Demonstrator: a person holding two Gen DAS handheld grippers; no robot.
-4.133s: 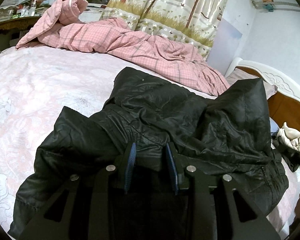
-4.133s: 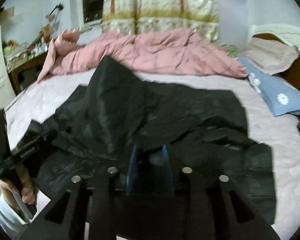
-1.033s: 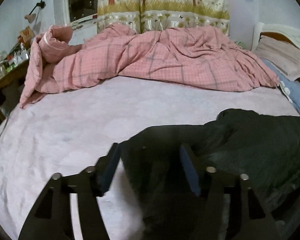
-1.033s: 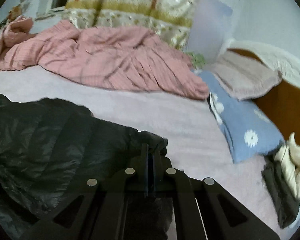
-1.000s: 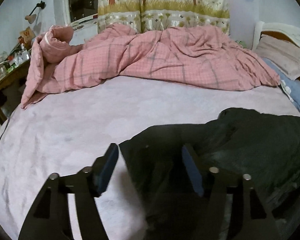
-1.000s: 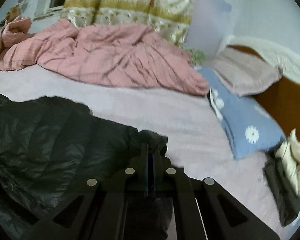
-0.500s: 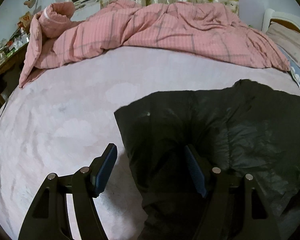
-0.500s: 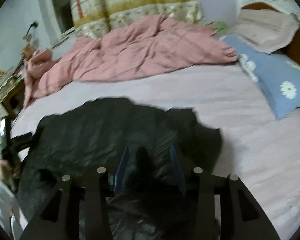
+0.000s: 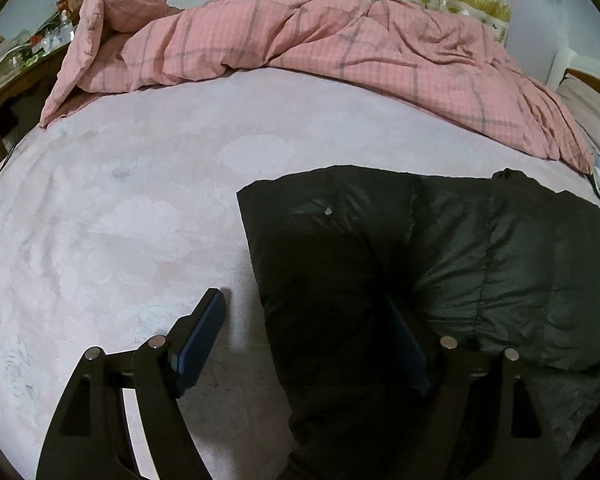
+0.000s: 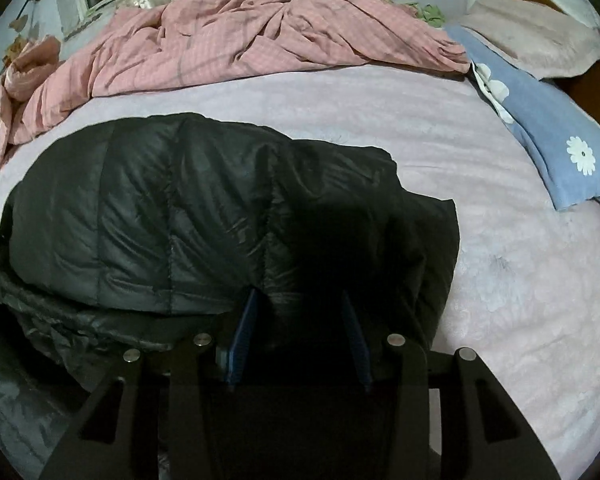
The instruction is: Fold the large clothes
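Both wrist cameras look steeply down from close above the bed [image 9: 100,220], sharing the black jacket [image 10: 160,216] and the pink quilt [image 9: 340,32] beyond.

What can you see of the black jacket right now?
The jacket is black, shiny and quilted in puffy panels, like a down coat. It lies folded over on the pink sheet, one straight edge toward the left gripper, which straddles that edge with jaws wide. The right gripper hovers at its near fold, jaws parted around fabric; pad contact is unclear.
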